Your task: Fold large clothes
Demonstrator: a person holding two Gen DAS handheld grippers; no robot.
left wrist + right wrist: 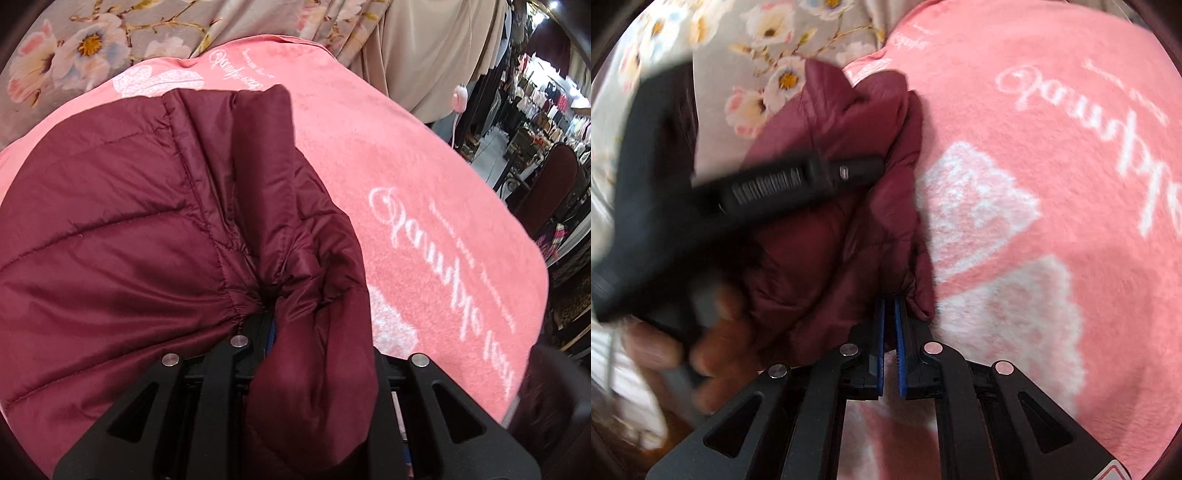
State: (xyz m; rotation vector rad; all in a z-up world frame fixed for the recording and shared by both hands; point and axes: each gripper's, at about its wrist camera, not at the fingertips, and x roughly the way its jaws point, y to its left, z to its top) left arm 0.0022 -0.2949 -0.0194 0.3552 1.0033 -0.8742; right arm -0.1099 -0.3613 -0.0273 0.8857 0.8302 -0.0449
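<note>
A maroon quilted puffer jacket (122, 236) lies on a pink blanket (424, 192) with white script. My left gripper (273, 317) is shut on a bunched fold of the jacket, and fabric drapes over its fingers. In the right wrist view the jacket (827, 236) lies left of centre on the pink blanket (1052, 177). My right gripper (889, 306) is nearly shut, its blue pads pinching the jacket's edge. The left gripper's black body (701, 192) shows blurred at left, held by a hand (713, 343).
A grey floral cloth (81, 48) lies beyond the blanket's far edge, also seen in the right wrist view (768, 55). A beige curtain (436, 48) hangs at the back. Clothing racks (546, 99) and a dark chair (554, 184) stand to the right.
</note>
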